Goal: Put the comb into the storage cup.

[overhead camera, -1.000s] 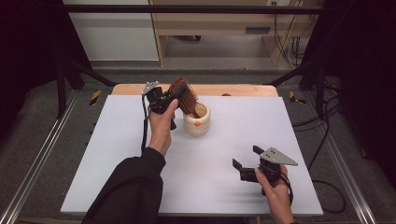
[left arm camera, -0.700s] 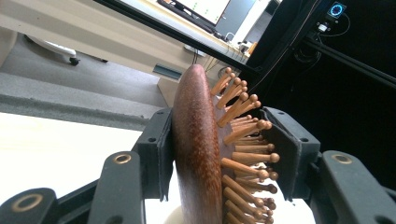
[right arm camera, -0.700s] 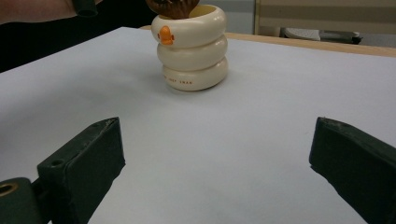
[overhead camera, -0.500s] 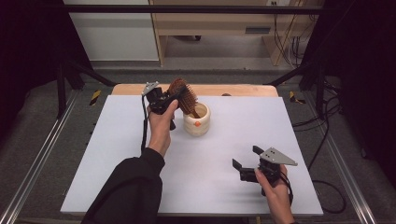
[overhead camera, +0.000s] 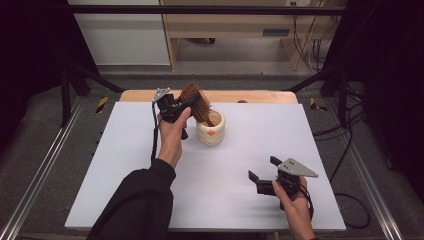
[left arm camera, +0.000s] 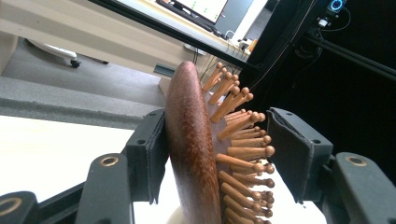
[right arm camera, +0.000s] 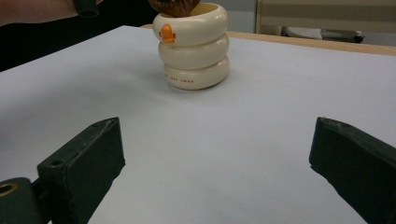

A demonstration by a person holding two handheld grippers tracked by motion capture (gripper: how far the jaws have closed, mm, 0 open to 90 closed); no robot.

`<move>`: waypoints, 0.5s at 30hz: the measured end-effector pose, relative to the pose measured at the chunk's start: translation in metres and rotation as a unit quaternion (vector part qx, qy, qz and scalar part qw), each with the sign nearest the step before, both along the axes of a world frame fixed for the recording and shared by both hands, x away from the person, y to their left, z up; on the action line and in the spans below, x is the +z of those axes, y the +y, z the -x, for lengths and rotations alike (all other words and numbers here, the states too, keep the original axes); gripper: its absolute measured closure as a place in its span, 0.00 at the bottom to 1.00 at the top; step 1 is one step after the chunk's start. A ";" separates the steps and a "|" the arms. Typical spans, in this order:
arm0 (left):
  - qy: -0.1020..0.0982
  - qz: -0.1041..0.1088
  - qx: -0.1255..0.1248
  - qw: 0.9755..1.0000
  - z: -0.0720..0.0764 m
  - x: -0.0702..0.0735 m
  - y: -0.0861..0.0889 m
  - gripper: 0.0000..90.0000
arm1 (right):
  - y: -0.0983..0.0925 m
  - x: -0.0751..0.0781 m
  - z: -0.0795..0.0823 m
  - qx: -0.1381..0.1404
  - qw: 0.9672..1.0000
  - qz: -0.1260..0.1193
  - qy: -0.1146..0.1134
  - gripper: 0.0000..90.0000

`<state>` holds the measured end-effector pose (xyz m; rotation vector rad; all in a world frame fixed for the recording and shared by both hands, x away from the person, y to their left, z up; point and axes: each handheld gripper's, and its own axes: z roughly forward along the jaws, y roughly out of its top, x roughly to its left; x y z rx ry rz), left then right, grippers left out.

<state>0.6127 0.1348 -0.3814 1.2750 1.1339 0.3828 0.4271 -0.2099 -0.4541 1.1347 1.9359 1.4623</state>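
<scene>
Your left gripper (left arm camera: 219, 154) jaws have just been opening around the wooden hairbrush (left arm camera: 196, 154), now standing handle-down in the far cream cup (overhead camera: 210, 128); it's delivered. Your right gripper (overhead camera: 265, 174) waits open, empty.

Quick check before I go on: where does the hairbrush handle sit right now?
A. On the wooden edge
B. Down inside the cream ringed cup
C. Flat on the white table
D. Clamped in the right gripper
B: the hairbrush stands with its handle in the cream ringed cup, head up.
</scene>
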 end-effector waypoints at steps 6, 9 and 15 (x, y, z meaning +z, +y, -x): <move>-0.001 -0.004 -0.002 1.000 0.001 0.000 -0.001 0.41 | 0.000 0.000 0.000 0.000 1.000 0.000 0.001 0.04; -0.004 -0.004 -0.001 1.000 0.001 0.001 -0.001 0.38 | 0.000 0.000 0.000 0.000 1.000 0.000 0.000 0.04; -0.009 -0.014 0.002 1.000 0.003 0.002 -0.003 0.32 | 0.000 0.000 0.000 0.000 1.000 -0.002 0.000 0.04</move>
